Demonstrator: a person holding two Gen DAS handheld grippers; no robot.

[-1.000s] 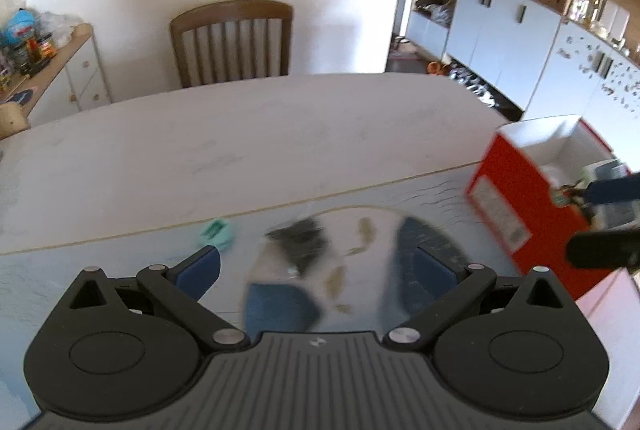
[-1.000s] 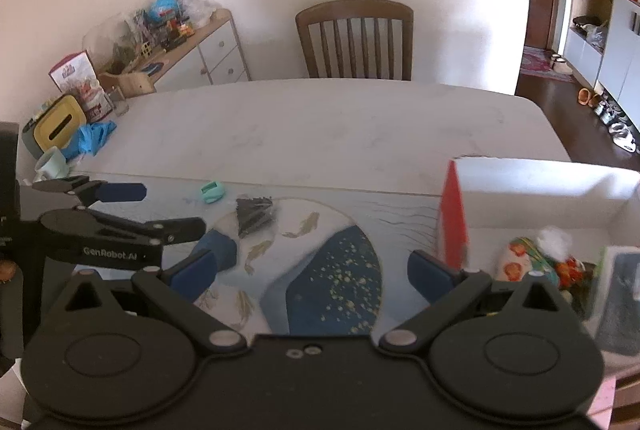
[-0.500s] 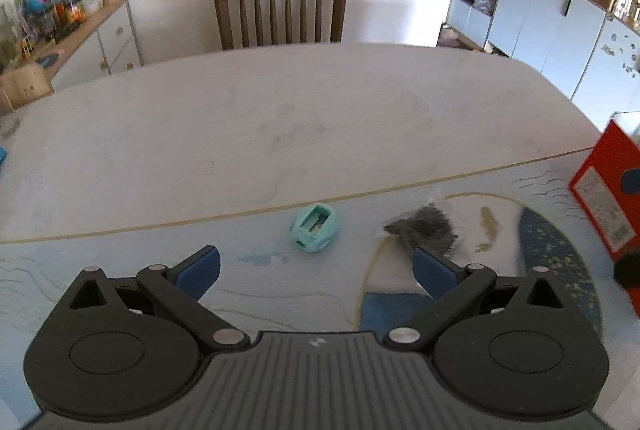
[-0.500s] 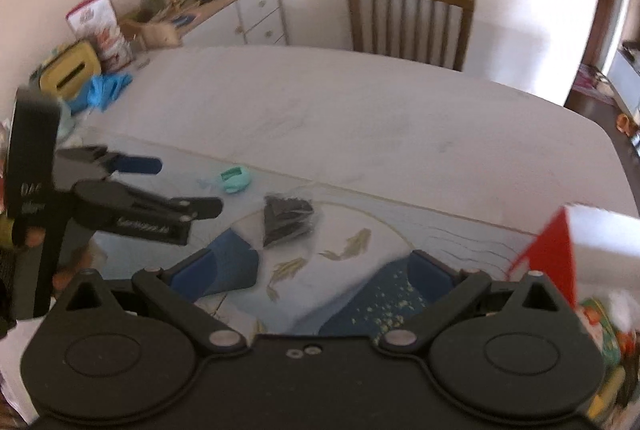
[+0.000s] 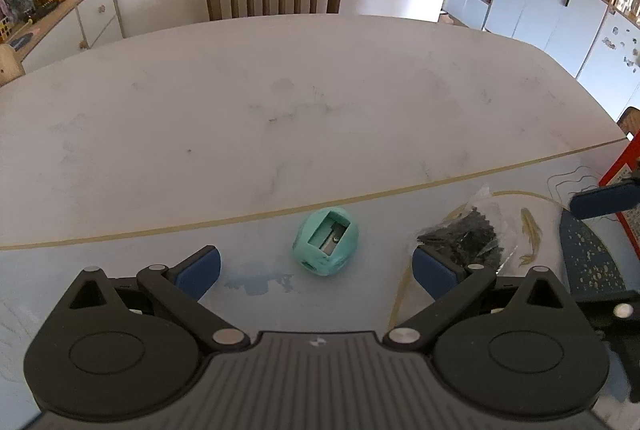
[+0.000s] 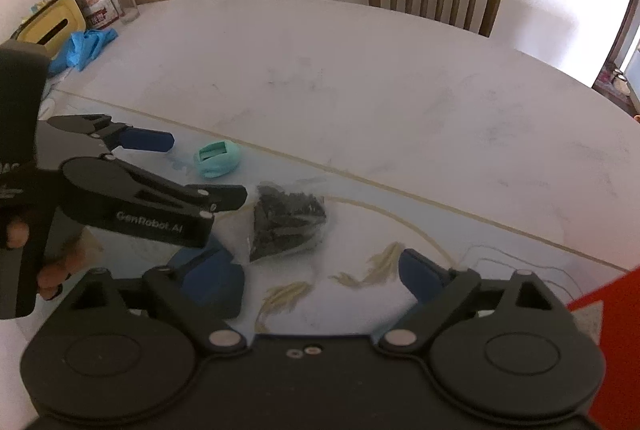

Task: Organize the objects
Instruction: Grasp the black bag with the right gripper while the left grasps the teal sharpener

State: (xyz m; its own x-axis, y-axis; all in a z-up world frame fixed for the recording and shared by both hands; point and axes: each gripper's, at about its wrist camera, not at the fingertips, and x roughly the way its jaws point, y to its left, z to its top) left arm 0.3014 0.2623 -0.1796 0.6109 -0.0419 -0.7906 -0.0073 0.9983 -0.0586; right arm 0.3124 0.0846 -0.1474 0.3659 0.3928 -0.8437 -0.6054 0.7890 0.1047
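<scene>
The left tool (image 5: 316,268) hovers low over the counter (image 5: 280,118) with its jaws spread wide, holding nothing; the teal pencil sharpener (image 5: 326,243) lies on the mat between its fingers, untouched; the right tool (image 6: 320,278) is likewise wide open and empty, the clear bag of black bits (image 6: 286,220) just ahead of it; a red box (image 5: 624,190) stands at the right edge.

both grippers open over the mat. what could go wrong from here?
1. The rounded teal pencil sharpener lies between the open left gripper fingers; it may squirt out when pinched.
2. The clear bag of small black parts is limp; the open right gripper could catch only film.
3. The grippers sit close and could collide.
</scene>
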